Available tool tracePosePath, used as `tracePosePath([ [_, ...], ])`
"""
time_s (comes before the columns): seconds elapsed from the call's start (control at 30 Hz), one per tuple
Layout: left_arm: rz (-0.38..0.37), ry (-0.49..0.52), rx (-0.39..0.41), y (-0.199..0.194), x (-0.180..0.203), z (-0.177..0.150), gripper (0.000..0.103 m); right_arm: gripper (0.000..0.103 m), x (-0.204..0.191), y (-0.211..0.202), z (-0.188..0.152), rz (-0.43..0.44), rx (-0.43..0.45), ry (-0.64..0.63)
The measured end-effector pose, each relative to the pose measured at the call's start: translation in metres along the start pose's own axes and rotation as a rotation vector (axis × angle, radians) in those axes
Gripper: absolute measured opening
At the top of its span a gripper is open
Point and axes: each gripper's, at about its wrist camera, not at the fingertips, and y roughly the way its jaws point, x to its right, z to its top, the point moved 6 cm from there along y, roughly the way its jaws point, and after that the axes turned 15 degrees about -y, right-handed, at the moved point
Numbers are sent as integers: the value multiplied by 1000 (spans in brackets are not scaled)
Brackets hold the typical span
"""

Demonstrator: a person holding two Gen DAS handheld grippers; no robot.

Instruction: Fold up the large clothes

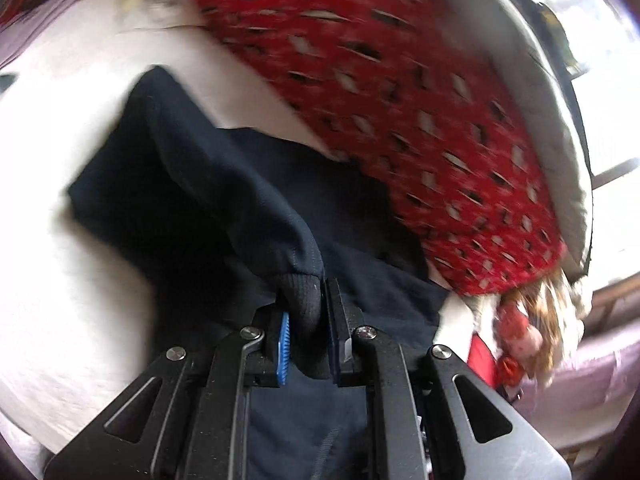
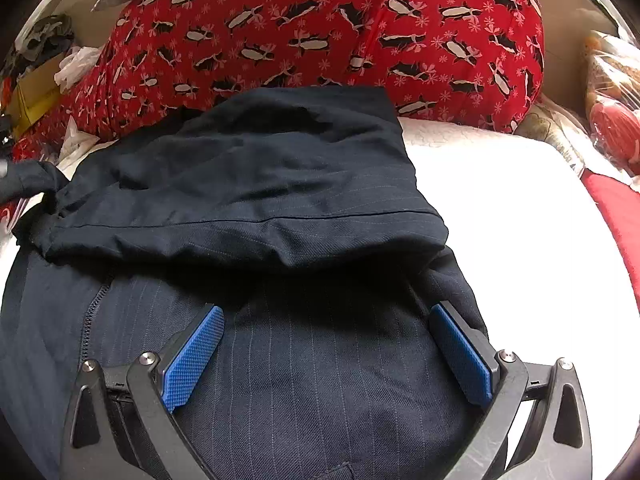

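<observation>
A dark navy pinstriped jacket (image 2: pixel 248 184) lies on a white bed surface (image 2: pixel 500 216), with one part folded over the body. My left gripper (image 1: pixel 306 312) is shut on the jacket's ribbed sleeve cuff (image 1: pixel 302 300) and holds the sleeve (image 1: pixel 224 184) lifted above the garment. My right gripper (image 2: pixel 326 314) is open and hovers just over the jacket's lower body, with its blue pads (image 2: pixel 196 356) on either side of the pinstriped cloth; it holds nothing. A zip seam (image 2: pixel 90 320) runs down the jacket at the left.
A big red pillow with a penguin print (image 2: pixel 320 32) lies along the far side of the bed, also in the left wrist view (image 1: pixel 380 92). A doll in plastic wrap (image 2: pixel 612 92) sits at the right. Boxes and bags (image 2: pixel 44 76) clutter the left.
</observation>
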Motion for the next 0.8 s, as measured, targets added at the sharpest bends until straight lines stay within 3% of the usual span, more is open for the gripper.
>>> tracePosePath([
  [0.2, -3, 75, -71, 52, 70, -39, 12, 103, 1, -1, 0, 13, 12, 10],
  [0.33, 12, 117, -145, 96, 97, -64, 12, 103, 4, -1, 0, 25, 21, 19],
  [0.57, 118, 144, -277, 166, 90, -104, 17, 103, 5, 0, 0, 27, 24, 22],
  [0.7, 75, 160, -347, 152, 82, -113, 27, 103, 6, 1, 1, 22, 19, 17],
  [0.8, -12, 184, -352, 113, 68, -109, 38, 103, 4, 1, 1, 25, 3, 12],
])
